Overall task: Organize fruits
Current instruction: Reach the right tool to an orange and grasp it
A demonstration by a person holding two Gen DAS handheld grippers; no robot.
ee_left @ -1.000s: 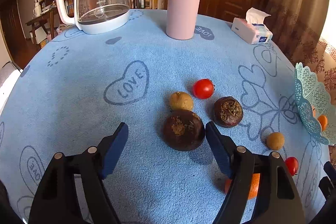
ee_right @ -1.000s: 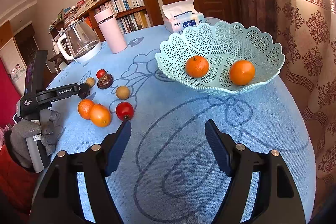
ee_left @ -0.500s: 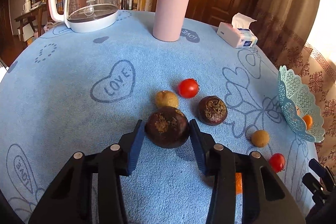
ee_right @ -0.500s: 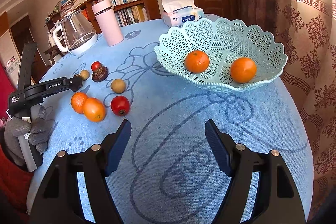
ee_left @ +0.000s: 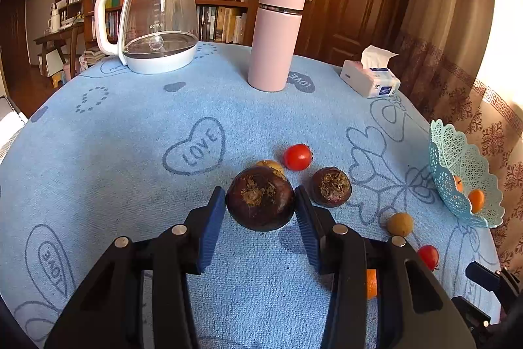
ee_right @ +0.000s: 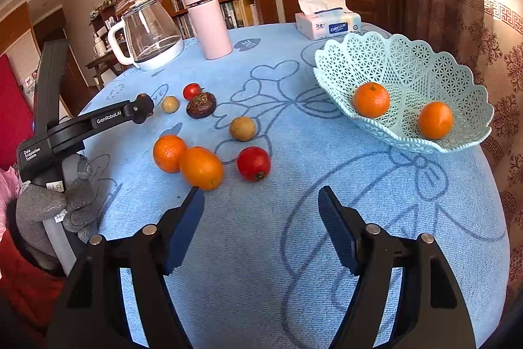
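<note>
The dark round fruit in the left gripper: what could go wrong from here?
The left gripper holds the dark round fruit only at its sides with the pad tips, so it could slip or roll out. Carried to the basket, it may bump the second dark fruit or the red tomato close by.

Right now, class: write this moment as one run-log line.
left gripper: shut on mangosteen, jaws just closed | right gripper: open, holds nothing | basket: two oranges | table: other fruit loose

table (ee_right: 261,267): blue cloth | on it: kettle (ee_left: 157,31), flask (ee_left: 276,38), tissues (ee_left: 371,79), basket (ee_right: 408,139), loose fruit
</note>
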